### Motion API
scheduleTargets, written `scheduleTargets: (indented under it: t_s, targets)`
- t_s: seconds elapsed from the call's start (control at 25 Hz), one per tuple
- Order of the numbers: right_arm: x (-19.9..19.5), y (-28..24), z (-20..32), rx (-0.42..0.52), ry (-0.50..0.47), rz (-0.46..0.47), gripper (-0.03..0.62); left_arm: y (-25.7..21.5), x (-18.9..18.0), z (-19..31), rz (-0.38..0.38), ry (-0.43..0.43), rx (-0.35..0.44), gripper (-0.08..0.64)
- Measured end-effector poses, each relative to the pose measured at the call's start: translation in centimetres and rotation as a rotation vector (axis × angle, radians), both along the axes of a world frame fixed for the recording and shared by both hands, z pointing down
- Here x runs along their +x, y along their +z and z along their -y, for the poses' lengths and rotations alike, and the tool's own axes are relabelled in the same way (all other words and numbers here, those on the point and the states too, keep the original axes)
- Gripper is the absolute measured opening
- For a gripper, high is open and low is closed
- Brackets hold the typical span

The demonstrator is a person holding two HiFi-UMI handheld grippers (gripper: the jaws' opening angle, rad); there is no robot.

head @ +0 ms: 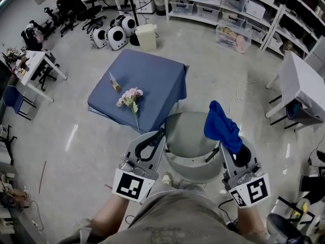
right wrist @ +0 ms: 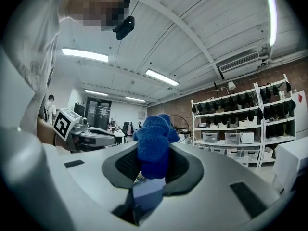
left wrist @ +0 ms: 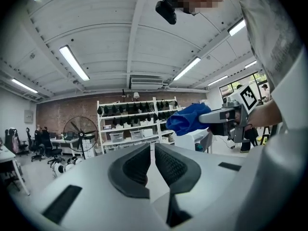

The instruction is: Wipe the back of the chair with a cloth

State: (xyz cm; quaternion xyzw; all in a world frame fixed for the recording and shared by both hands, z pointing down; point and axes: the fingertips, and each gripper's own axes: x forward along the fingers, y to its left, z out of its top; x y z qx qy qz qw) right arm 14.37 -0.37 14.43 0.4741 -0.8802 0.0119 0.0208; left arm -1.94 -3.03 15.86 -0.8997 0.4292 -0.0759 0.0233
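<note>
A grey chair (head: 193,171) with a rounded seat and a curved back stands right below me in the head view. My right gripper (head: 226,145) is over the chair's right side, shut on a bunched blue cloth (head: 222,126) that sticks up out of its jaws. In the right gripper view the cloth (right wrist: 153,138) fills the space between the pads of that gripper (right wrist: 153,160). My left gripper (head: 161,135) is at the chair's left side. Its jaws (left wrist: 153,150) stand almost together with nothing between them. The left gripper view shows the cloth (left wrist: 190,118) to its right.
Beyond the chair is a low table under a blue cover (head: 152,70), with a bunch of pink flowers (head: 130,98) and a small object (head: 116,84) on it. A white table (head: 304,83) stands at the right. Shelves with bins line the back wall.
</note>
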Motion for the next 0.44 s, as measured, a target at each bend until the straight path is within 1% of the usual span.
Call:
scheduleTargets:
  t_s: [0.12,0.44]
  targets:
    - [0.1,-0.1,0.0,0.007,0.001,-0.004,0.11,-0.1,-0.2,0.1,-0.006,-0.015,-0.019,0.043]
    - [1.2,0.0,0.0,0.004,0.033,-0.015,0.112,-0.2,0.0,0.5,-0.009,-0.022,-0.017,0.043]
